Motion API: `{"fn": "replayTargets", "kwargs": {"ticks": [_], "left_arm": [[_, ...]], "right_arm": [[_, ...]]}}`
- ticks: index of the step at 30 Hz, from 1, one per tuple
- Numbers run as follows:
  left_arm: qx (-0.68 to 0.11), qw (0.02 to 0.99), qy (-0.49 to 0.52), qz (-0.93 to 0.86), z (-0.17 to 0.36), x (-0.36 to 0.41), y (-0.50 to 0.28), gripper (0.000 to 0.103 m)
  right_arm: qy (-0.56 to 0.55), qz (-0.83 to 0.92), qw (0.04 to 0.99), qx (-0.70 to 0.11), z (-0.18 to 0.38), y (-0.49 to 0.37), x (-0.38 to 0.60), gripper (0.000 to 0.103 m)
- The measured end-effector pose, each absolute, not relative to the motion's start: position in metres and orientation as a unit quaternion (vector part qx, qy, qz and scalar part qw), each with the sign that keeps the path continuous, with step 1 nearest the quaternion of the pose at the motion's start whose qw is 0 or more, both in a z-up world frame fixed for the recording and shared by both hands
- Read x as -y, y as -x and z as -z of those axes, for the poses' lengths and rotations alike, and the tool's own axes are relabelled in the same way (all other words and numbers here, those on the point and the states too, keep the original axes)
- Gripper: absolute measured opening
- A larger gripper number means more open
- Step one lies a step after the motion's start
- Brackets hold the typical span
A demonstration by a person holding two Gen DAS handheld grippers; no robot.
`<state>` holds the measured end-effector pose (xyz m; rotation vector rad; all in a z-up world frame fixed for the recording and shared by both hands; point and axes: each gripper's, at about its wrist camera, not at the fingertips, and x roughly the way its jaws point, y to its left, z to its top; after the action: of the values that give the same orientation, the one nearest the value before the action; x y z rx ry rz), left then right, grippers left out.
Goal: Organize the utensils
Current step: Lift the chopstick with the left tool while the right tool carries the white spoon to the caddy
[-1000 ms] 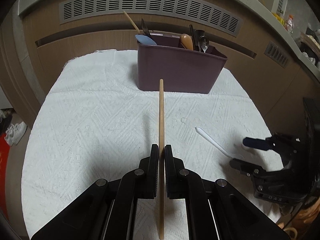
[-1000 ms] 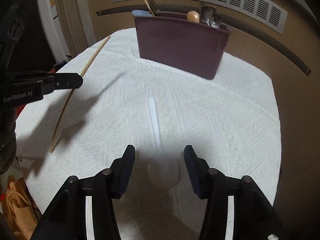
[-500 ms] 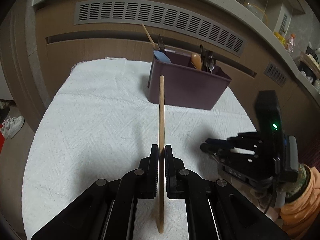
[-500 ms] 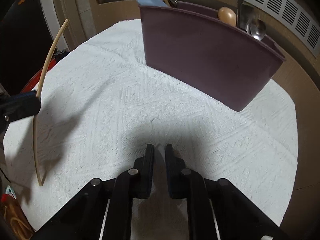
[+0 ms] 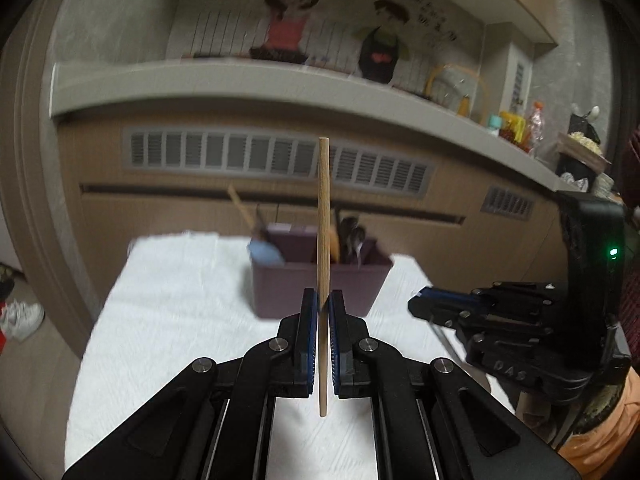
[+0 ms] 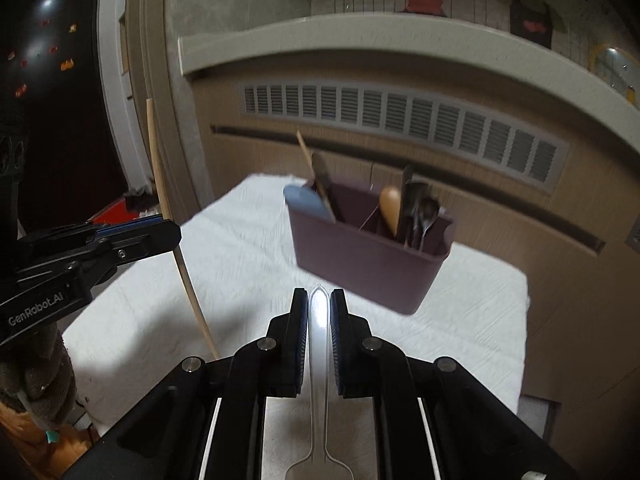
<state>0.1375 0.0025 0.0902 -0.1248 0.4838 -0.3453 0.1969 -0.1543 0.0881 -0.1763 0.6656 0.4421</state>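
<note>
Right wrist view: my right claw [image 6: 319, 312] is clamped on the clear plastic spoon [image 6: 319, 344], handle pointing ahead at the maroon caddy [image 6: 366, 264] on the desk [image 6: 248, 264]. My left claw [image 5: 323, 312] grips the chopstick [image 5: 323, 216] upright, caddy straight ahead.

White textured cloth [image 5: 168, 320] covered table. Behind it stood tan wood-panelled counter front [image 6: 500, 208] with long grey slatted vent grille [image 5: 276, 158]; smaller grey vent [image 5: 507, 204] sat further right. Pale grey curved ledge [image 5: 240, 80] ran above. Wall drawing of two cartoon figures [image 5: 332, 28] hung over ledge. Bottles and jars [image 5: 516, 124] crowded ledge's right end. White sneaker [image 5: 22, 318] lay on floor at left.
</note>
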Motion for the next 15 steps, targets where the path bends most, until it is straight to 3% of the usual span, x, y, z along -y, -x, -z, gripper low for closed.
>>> {"fn": "replayTargets", "kwargs": {"ticks": [8, 15], "left_arm": [[-0.189, 0.967, 0.048, 0.161, -0.135, 0.007, -0.164, 0.006], [-0.126, 0.977, 0.05, 0.162, -0.192, 0.005, -0.212, 0.006]], "right_arm": [[0.074, -0.211, 0.932, -0.286, -0.116, -0.217, 0.16, 0.011], [0.043, -0.203, 0.965, -0.161, -0.187, -0.258, 0.166, 0.011]]}}
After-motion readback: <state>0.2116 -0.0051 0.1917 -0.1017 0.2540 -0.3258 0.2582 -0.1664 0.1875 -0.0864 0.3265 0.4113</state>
